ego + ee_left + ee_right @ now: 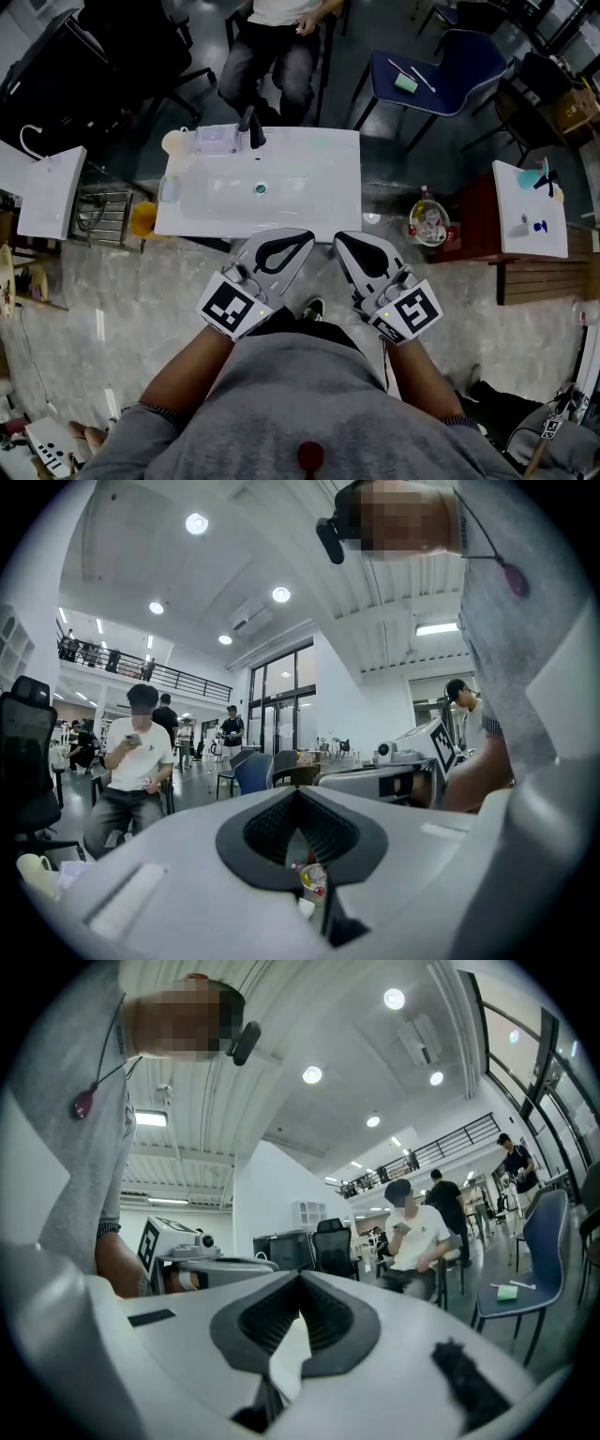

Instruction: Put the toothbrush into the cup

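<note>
Ahead of both tools: a white sink (309, 202) with a black tap (251, 127) at its far edge.
Left tool (302, 236): jaws closed tight with nothing in them. Its tip is at the near edge of the sink.
Right tool (343, 237): jaws closed too, holding nothing. It is just beside the left tool, not touching it.
Cup (175, 142): pale, on the far left corner of the sink, ahead and left of the left tool.
Toothbrush: I cannot pick it out for sure. A thin white stick (423, 78) lies on a blue chair (450, 66), far ahead and right of the right tool, beside a green thing (406, 82).
Person (272, 47): sits past the sink.
</note>
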Available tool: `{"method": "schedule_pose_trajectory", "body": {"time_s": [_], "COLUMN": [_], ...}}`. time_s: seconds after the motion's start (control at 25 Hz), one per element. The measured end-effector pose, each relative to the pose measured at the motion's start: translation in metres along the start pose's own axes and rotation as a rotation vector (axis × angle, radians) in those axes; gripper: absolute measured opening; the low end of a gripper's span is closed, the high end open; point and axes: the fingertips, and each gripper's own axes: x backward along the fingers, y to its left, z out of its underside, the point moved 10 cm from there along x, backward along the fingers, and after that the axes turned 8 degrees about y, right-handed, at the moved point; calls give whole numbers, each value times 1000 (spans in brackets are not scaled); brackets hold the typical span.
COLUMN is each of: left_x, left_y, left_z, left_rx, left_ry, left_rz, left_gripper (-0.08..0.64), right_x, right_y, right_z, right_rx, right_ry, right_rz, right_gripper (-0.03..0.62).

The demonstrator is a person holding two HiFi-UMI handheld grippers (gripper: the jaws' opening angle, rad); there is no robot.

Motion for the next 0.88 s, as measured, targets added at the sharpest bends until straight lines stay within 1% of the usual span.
{"method": "schedule_pose_trajectory", "body": {"time_s": [0.24,0.44,0.56,0.64,0.68,0.8,0.88], "left_x": [-24,-43,-61,-75,-82,-101,-112], "left_y": [19,47,68,85,93,112,125], "left_z": [-4,-5,-6,-7,-7,-7,-5], "left_rx": [-18,-20,-34,-71,-78,-54,-57], "left_ry": [6,8,14,8,10,36,48], "left_rz": [14,40,73,111,126,153,171], "left_gripper": [8,8,8,8,8,8,8], "right_x": [-10,-25,-37,-45,-49,-60,-69], "right_y": [-24,-45,-63,-76,-82,-100,-111], "right_z": [0,-3,-7,-8,-8,-4,-2], "right_rx": [-4,-3,-5,-8,-12,-25,-33], "right_ry": [3,15,25,32,35,47,49], "right_rz": [10,38,70,102,116,153,174], "right_gripper": [14,14,14,14,14,14,14]}}
